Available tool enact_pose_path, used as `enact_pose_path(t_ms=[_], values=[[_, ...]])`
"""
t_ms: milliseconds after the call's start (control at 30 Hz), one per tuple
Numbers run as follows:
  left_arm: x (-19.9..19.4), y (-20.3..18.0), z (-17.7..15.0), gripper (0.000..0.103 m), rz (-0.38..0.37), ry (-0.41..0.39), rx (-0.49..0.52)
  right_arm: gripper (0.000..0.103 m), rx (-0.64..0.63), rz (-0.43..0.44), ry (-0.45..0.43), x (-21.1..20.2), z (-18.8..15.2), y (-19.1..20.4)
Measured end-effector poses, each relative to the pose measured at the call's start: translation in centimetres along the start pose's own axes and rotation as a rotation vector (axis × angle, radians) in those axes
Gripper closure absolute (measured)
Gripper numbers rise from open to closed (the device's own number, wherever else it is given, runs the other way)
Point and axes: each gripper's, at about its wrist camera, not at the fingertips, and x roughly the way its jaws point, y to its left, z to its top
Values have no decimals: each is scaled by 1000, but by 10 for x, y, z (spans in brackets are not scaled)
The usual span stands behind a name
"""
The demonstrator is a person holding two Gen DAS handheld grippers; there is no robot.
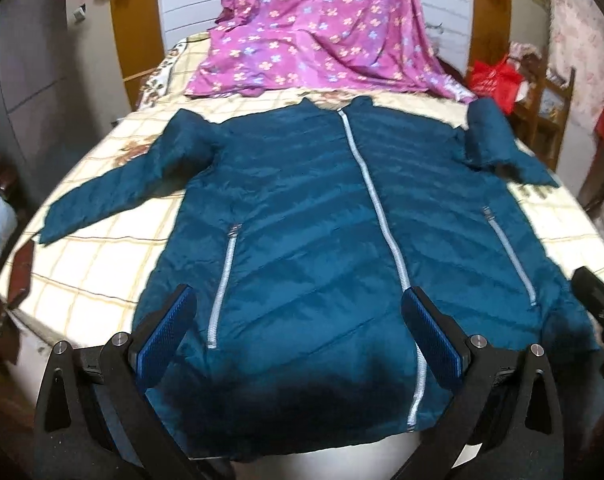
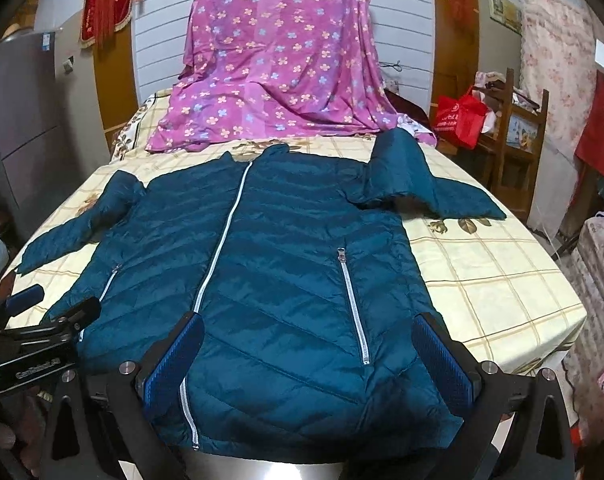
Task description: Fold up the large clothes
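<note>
A: What carries everything?
B: A bed (image 2: pixel 481 280) under a cream checked sheet.
A: And on it?
B: A teal puffer jacket (image 2: pixel 286 272) spread flat at centre; a purple flowered cloth (image 2: pixel 278 92) at twelve o'clock.

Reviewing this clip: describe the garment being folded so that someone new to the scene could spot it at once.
Start at the bed with the cream checked cover. The jacket lies flat on its near half, front up, sleeves spread. Unlike the purple flowered sheet draped behind it, it is teal, quilted, with pale zips down the middle and on both pockets.
</note>
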Motion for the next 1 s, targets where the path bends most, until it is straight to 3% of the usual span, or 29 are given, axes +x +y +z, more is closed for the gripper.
enact_pose_path(t_ms=[200, 567, 867, 1000], values=[[-2, 0, -5, 0, 65, -9, 35, 0, 5, 43, -1, 0, -2, 4], [2, 14, 0, 0, 27, 11, -11, 0, -20, 44, -12, -3, 1, 13], [12, 17, 11, 0, -55, 4, -32, 0, -41, 26, -26, 5, 13, 10], [22, 11, 14, 0, -27, 10, -3, 0, -36, 24, -19, 13, 16, 6]])
